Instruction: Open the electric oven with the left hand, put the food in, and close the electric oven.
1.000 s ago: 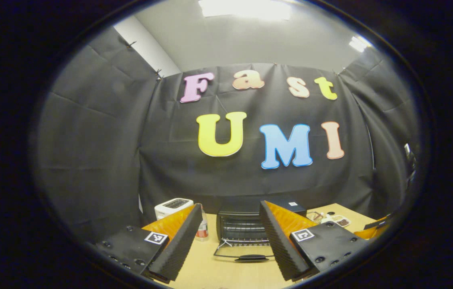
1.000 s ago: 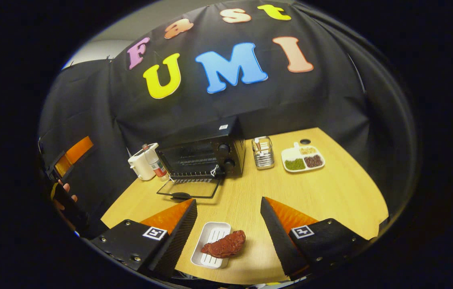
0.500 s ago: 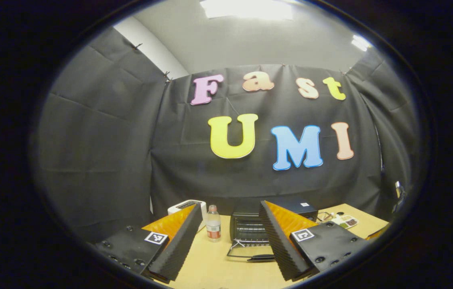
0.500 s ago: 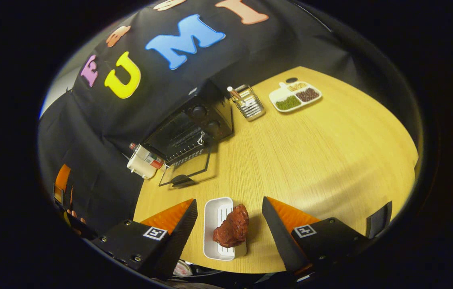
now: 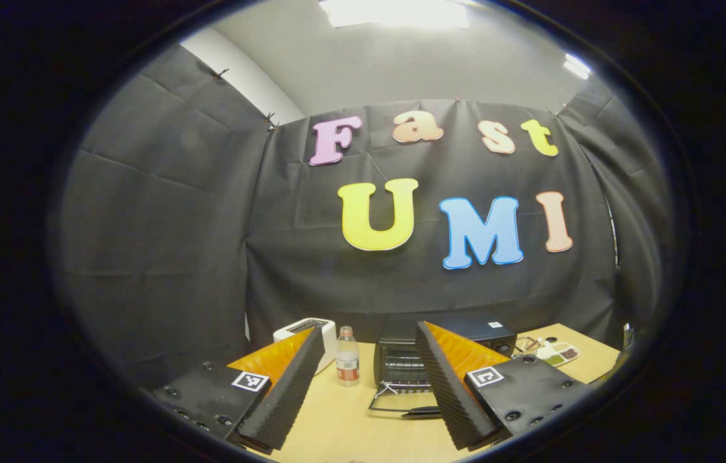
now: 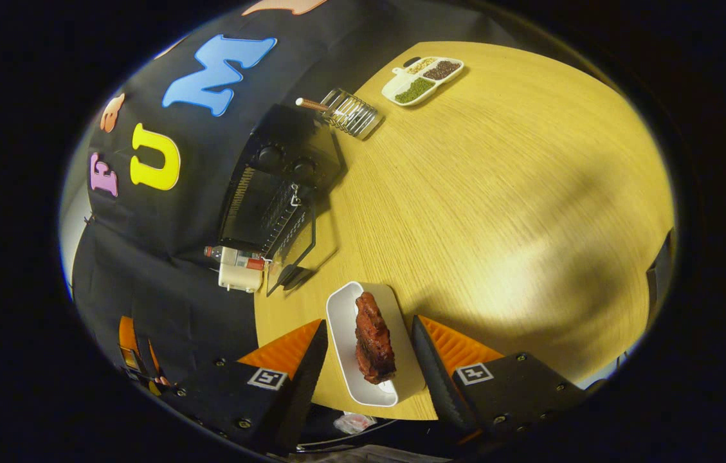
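The dark red-brown chunk of meat [image 6: 373, 339] lies in a long white rectangular tray [image 6: 343, 321] at the near edge of the light wooden table [image 6: 498, 193]. The right gripper [image 6: 363, 360] straddles the tray with its fingers spread wide, one on either side, gripping nothing; whether they touch the tray's rim I cannot tell. Farther back, the black electric oven [image 6: 279, 186] stands against the wall with its glass door [image 6: 292, 257] folded down flat. Beside it are a white toaster [image 5: 301, 331] and a small clear bottle [image 5: 347, 364]. The left gripper [image 5: 366, 386] hangs above the table, facing the oven, wide open and empty.
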Available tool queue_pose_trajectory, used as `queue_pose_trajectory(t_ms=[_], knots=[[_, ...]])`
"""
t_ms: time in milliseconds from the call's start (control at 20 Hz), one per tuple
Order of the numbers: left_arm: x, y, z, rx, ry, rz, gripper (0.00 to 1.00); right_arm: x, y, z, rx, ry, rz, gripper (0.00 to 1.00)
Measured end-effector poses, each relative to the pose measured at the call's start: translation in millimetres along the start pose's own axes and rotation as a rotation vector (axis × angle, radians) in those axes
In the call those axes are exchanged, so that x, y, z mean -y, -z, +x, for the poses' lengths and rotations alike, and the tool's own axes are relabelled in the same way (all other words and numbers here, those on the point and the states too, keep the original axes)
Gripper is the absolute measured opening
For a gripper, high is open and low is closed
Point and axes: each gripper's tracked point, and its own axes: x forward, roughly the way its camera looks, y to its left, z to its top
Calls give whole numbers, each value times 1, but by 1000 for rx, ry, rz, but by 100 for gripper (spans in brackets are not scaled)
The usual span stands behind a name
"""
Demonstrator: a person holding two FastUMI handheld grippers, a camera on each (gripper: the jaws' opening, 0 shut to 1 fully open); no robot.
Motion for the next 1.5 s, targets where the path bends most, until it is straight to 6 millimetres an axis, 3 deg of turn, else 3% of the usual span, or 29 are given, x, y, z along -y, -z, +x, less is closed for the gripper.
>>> queue_pose_trajectory(t_ms=[100, 200, 250, 300, 350, 600, 950, 1100, 1200, 1500], knots=[[-1, 0, 2, 3, -3, 4, 100, -1, -1, 0, -6, -2, 3, 37], [-1, 0, 4, 4, -1, 3, 100, 2, 4, -1, -20, 5, -27, 38], [-1, 1, 6, 5, -3, 4, 100, 1, -3, 3, 18, 10, -27, 37], [-2, 1, 6, 6, -4, 3, 100, -4, -4, 2, 11, 1, -32, 18], [-3, 1, 7, 5, -5, -2, 100, -7, -3, 0, 11, 5, -45, 11], [-3, 4, 15, 7, 2, -16, 100, -25, -12, -8, 46, 12, -103, 10], [-8, 20, 31, -18, 14, -38, 100, -83, -42, -13, 137, -64, -99, 10], [-16, 25, 41, -26, 15, -40, 100, -110, -56, -2, 181, -97, -93, 10], [-25, 26, 47, -27, 10, -40, 91, -126, -62, 5, 206, -121, -87, 10], [-52, 33, 64, -37, -7, -40, 91, -168, -74, 46, 262, -186, -46, 10]])
